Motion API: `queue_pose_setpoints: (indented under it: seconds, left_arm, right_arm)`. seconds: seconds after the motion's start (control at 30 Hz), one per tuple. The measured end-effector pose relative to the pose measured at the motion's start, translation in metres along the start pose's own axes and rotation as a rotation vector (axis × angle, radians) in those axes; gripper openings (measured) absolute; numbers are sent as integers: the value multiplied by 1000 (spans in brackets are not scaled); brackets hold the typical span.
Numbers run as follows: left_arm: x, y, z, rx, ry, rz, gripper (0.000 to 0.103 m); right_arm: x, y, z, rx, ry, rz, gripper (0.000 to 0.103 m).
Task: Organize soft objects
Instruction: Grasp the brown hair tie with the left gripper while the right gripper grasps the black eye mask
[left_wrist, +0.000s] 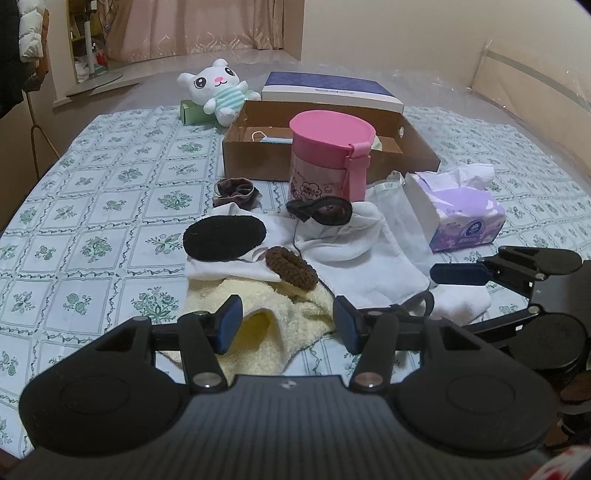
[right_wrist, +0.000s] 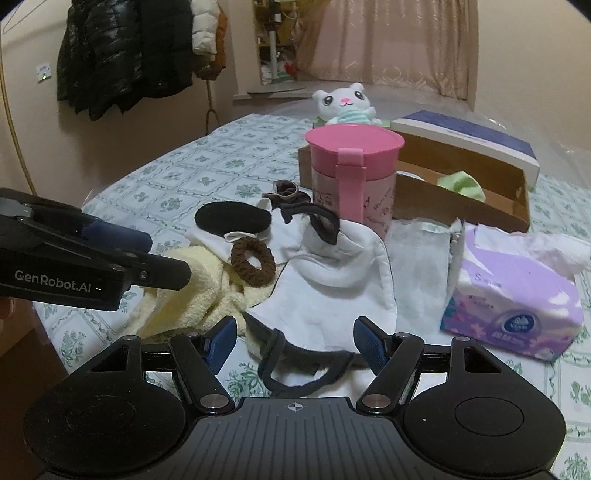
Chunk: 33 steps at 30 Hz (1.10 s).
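With both tongs spread and pinching nothing, the soft stuff sits in a heap mid-worktop on a green floral tablecloth (left_wrist: 110, 206). Left to right: left tongs (left_wrist: 287, 325) hover low over the yellow fleece towel (left_wrist: 273, 332) at the near edge of the heap, blue pads either side of a raised fold, not closed on it. Beyond the towel: black round pad (left_wrist: 224, 238) lying on a white cloth (left_wrist: 236, 271), brown knitted scrunchie (left_wrist: 291, 266) just right of it, touching the towel's far edge. Dark brown scrunchie (left_wrist: 236, 190) sits further back, near the box. Pink lidded canister (left_wrist: 330, 155) stands upright in front of the open cardboard box (left_wrist: 258, 158); box holds a blue face mask (left_wrist: 273, 139) and something light green (right_wrist: 460, 184). Navy box lid (left_wrist: 332, 88) leans behind the box. White plush cat (left_wrist: 218, 86) in a striped top sits at the far left behind the box, on a green carton (left_wrist: 192, 110). Black-trimmed band (left_wrist: 319, 210) lies on the white drawstring bag (right_wrist: 332, 295), in front of the canister. Right tongs (right_wrist: 294, 345) are above the bag's near end, its black cord loop (right_wrist: 295, 369) between the fingers, untouched as far as I can tell. Sheer white pouch (right_wrist: 417, 266) lies between bag and purple tissue pack (right_wrist: 517, 302), far right.
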<state>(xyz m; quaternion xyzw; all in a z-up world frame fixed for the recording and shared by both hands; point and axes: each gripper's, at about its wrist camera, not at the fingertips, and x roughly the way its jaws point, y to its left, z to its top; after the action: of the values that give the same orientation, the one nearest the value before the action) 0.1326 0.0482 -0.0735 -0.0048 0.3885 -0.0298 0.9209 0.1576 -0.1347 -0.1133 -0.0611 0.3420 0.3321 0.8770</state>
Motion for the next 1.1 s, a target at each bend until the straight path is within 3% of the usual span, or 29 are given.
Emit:
queue_pose_setpoints:
  seconds: [0.33,0.4,0.43,0.47,0.73,1.1]
  left_arm:
    - [9,0,1,8,10,1,51]
    - [11,0,1,9,14,2,51]
    - [12,0,1,11,16,2,51]
    - [13,-1,1,14,17,2,51]
    - [29,-10,8,56,10,4,51]
    - [68,-20,14,161,9,39,47]
  right_arm:
    - [24,6,-7,-85,35,19,46]
    - [29,7,-8,-88,32,15,30]
    - [29,5,-9,-78,32,20,13]
    - [29,2,-9,-55,25,28,10]
    - [13,-41,4,193,-101,28,7]
    - [9,-71,10,339,-124,3,7]
